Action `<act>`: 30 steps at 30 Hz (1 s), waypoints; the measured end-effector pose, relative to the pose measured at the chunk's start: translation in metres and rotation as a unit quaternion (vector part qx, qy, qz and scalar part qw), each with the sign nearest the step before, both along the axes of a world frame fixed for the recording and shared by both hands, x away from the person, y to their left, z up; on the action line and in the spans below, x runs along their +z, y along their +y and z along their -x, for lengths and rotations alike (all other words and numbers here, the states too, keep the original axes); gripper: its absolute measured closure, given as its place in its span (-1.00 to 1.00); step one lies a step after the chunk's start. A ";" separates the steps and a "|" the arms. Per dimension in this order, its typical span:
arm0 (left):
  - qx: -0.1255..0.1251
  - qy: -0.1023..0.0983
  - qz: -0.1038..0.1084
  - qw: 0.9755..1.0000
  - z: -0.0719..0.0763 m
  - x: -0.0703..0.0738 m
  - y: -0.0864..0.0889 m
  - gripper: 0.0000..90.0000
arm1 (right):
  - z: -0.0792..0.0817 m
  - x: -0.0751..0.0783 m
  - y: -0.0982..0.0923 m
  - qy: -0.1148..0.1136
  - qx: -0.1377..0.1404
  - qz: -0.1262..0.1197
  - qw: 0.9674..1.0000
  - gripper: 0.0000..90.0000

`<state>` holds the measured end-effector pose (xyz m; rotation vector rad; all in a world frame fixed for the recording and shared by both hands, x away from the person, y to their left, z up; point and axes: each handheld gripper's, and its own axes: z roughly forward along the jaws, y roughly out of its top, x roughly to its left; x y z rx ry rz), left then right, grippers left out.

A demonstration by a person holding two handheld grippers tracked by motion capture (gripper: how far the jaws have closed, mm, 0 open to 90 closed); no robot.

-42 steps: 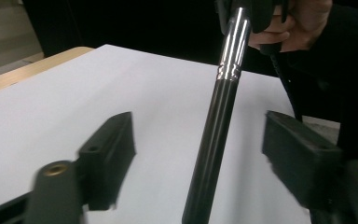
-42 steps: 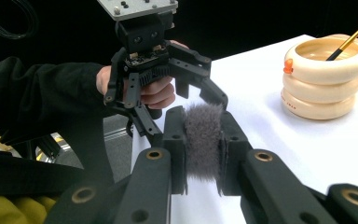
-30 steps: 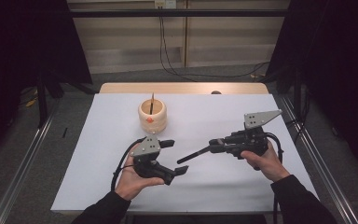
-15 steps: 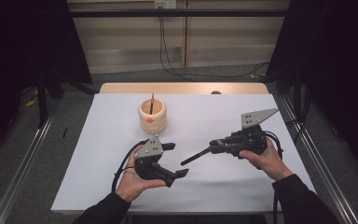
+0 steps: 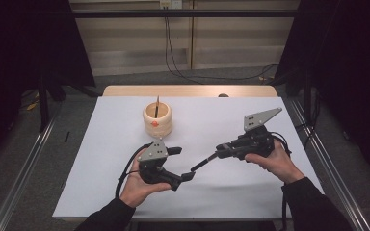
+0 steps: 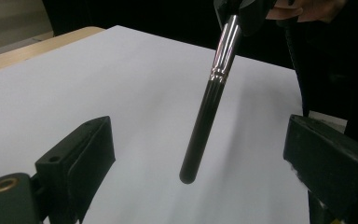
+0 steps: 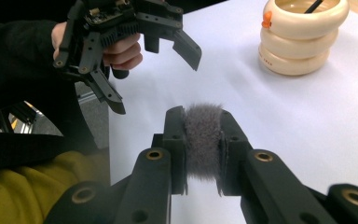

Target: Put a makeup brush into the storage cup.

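Nearest, the left gripper (image 5: 176, 163) is held with jaws spread wide, though they have just been closing a little, and the dark handle of the makeup brush (image 6: 208, 102) hangs untouched between them. Further right, the right gripper (image 7: 201, 140) is clenched on the brush's bristles. Farther off, a cream holder (image 5: 157, 119) is seen on the white table (image 5: 101, 144).

Your left gripper (image 6: 196, 186) stands with jaws wide apart and has just been closing a little, nothing pressed between them. The brush (image 6: 209, 102) hangs in the gap, its black handle end near and clear of both jaws, above the white table (image 6: 98, 79). Far off, your right gripper (image 6: 244, 11) clamps its top.
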<state>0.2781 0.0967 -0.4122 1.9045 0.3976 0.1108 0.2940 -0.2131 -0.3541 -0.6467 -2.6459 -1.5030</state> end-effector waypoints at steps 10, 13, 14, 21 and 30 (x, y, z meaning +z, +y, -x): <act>-0.004 -0.012 -0.003 1.000 -0.007 0.008 -0.010 -0.81 | -0.009 -0.002 0.011 0.014 0.017 0.031 0.999 0.72; -0.006 -0.015 0.000 1.000 -0.007 0.010 -0.012 -0.81 | -0.010 -0.002 0.014 0.016 0.023 0.037 0.999 0.72; -0.004 -0.015 0.001 1.000 -0.006 0.009 -0.013 -0.81 | -0.009 -0.002 0.015 0.015 0.024 0.041 0.999 0.72; -0.003 -0.015 -0.012 1.000 -0.005 0.007 -0.013 -0.82 | -0.010 -0.003 0.020 0.022 0.032 0.076 0.996 0.72; -0.013 -0.013 -0.020 1.000 -0.005 0.003 -0.021 -0.82 | -0.014 -0.002 0.028 0.039 0.041 0.110 0.992 0.72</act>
